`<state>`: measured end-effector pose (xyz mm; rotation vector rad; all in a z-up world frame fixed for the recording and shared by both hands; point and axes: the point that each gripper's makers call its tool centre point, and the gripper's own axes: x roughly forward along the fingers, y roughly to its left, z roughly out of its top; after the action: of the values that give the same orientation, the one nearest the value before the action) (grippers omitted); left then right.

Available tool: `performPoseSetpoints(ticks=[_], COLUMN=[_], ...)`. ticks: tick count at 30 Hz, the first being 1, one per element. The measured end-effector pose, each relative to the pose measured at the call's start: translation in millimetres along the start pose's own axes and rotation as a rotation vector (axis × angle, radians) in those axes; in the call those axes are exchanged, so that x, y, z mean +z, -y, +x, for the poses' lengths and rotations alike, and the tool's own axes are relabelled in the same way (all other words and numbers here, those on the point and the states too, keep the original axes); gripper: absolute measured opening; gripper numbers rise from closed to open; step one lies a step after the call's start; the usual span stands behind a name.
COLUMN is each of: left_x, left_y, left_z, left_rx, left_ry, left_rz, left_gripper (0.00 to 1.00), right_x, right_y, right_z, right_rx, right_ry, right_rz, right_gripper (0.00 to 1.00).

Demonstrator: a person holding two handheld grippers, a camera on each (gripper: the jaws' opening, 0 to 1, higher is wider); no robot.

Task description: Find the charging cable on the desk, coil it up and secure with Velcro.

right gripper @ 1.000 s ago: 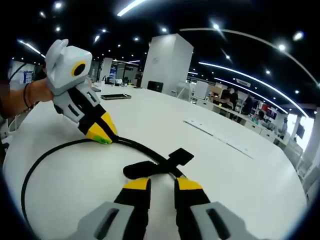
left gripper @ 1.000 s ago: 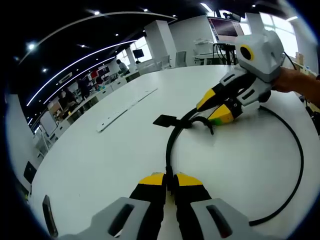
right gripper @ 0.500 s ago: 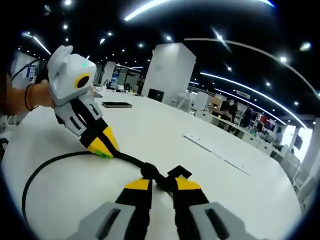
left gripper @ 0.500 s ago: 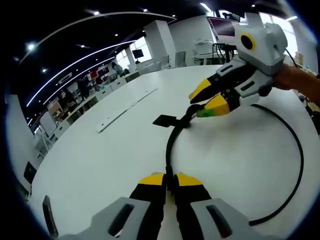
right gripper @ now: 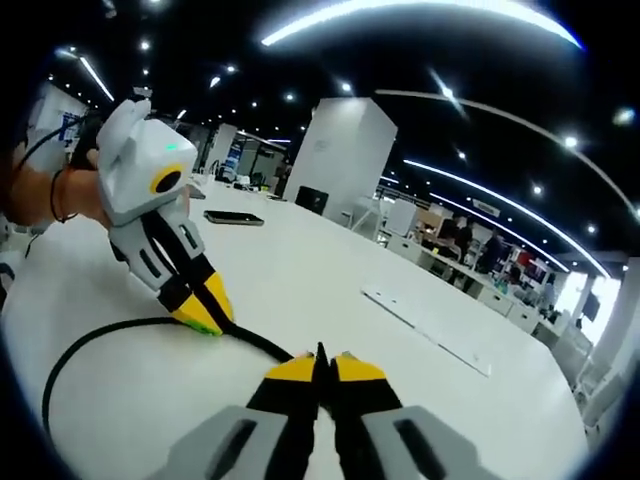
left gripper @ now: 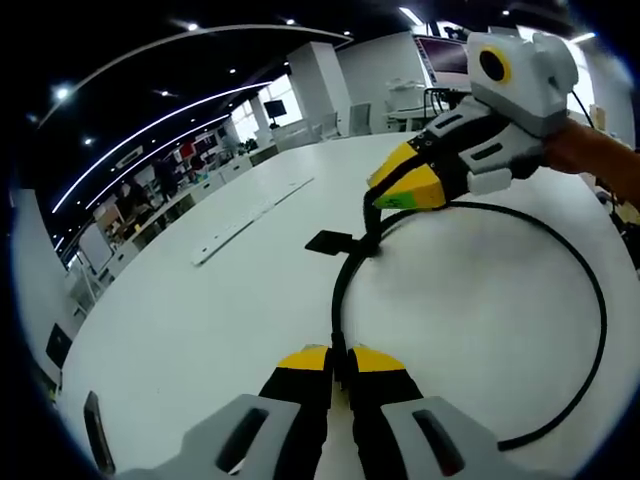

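A black charging cable point(left gripper: 602, 318) lies in a wide loop on the white desk point(left gripper: 200, 330). My left gripper point(left gripper: 340, 357) is shut on the cable at the near side of the loop. On the far side, the black Velcro strap point(left gripper: 330, 241) sits on the cable with its flat tab resting on the desk. My right gripper point(left gripper: 398, 192) is shut on the strap's free end and holds it raised a little above the desk. In the right gripper view its own jaws point(right gripper: 322, 366) are closed on a thin black strip, and the left gripper point(right gripper: 208, 318) pins the cable point(right gripper: 95, 338).
A long white strip point(left gripper: 255, 214) lies on the desk to the left, also the strip point(right gripper: 425, 327). A dark phone point(right gripper: 232, 217) rests far back. A small dark object point(left gripper: 93, 446) lies near the desk edge. A person's hand point(left gripper: 600, 150) holds the right gripper.
The right gripper came down over the strap's curled free end, closed on it and lifted it off the desk. The left gripper has stayed shut on the cable.
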<state>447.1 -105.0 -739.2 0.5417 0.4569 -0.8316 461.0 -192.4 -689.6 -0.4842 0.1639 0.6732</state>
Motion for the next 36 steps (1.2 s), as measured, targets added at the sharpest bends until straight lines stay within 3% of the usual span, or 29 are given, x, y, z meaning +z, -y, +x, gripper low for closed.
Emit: performPoseSetpoints(ticks=[19,36], left_x=[0.4,1.7], left_y=[-0.1,-2.9], left_z=[1,3], left_rx=[-0.004,-0.006], left_ry=[0.009,0.013], left_rz=[0.031,0.077], left_gripper=[0.08,0.07], right_x=[4.9,-6.5], right_y=[13,36], right_z=[16,43], right_rx=[-0.027,-0.107], right_ry=[-0.011,-0.049], right_rz=[-0.020,0.004], right_gripper=[0.04,0.04])
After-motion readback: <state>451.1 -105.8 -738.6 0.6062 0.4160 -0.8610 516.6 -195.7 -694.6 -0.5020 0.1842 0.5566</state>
